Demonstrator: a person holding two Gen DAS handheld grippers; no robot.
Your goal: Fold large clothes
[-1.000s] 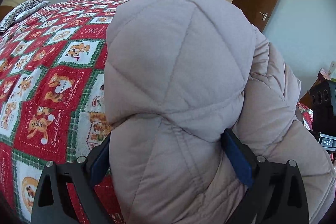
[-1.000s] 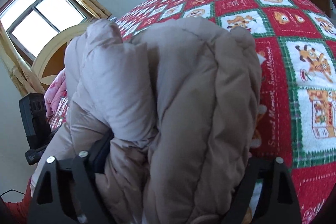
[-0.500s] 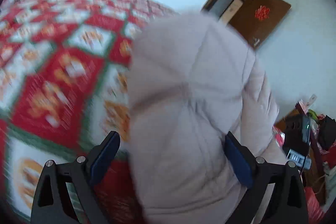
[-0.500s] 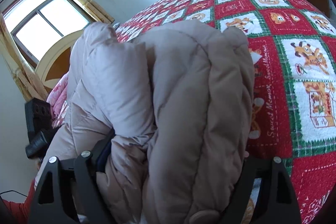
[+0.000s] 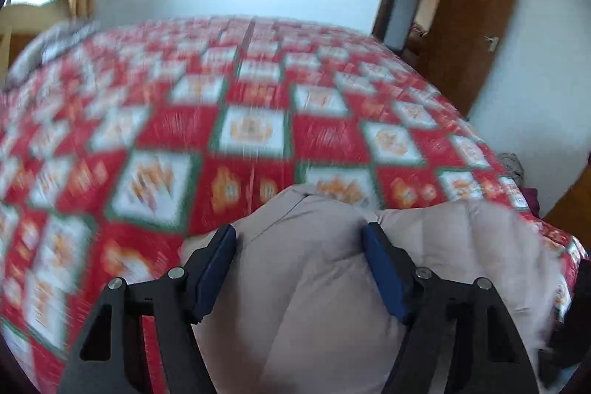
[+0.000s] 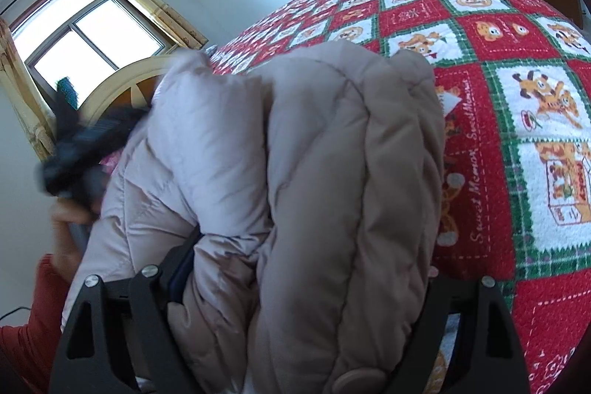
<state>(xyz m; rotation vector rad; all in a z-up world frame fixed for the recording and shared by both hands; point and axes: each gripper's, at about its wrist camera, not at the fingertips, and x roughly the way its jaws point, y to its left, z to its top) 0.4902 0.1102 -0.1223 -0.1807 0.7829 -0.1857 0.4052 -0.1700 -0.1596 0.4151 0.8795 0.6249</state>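
Fingers [image 5: 221, 261] of the left gripper [image 5: 299, 259] sit on either side of a puffy fold of the coat [image 5: 306, 283], both blue pads pressed into the padding, so this gripper holds the coat at a moderate width. On the right gripper [image 6: 303, 287], one pad shows at the coat's left flank and the other finger is buried behind the thick rolled layers, which bulge well past the frame; it looks clamped on the whole bundle [image 6: 332, 172] (several layers thick, by the stacked quilting).

Outward from the coat lies the quilt [image 5: 251, 132], red and green checks, spreading beyond the coat on every side. The coat sits at the quilt's near edge, bunched rather than flat, and I cannot tell how much of it rests on the quilt. The left view is smeared, so that hand is probably moving fast.

My judgement: the coat is being carried or swung into place for a fold. To do it well, keep both grips firm, since slick padded fabric will squirm out of a loose pinch; lower the bundle onto the open quilt beyond it, and let the layers settle square before loosening either grip. Hurrying risks the roll springing open
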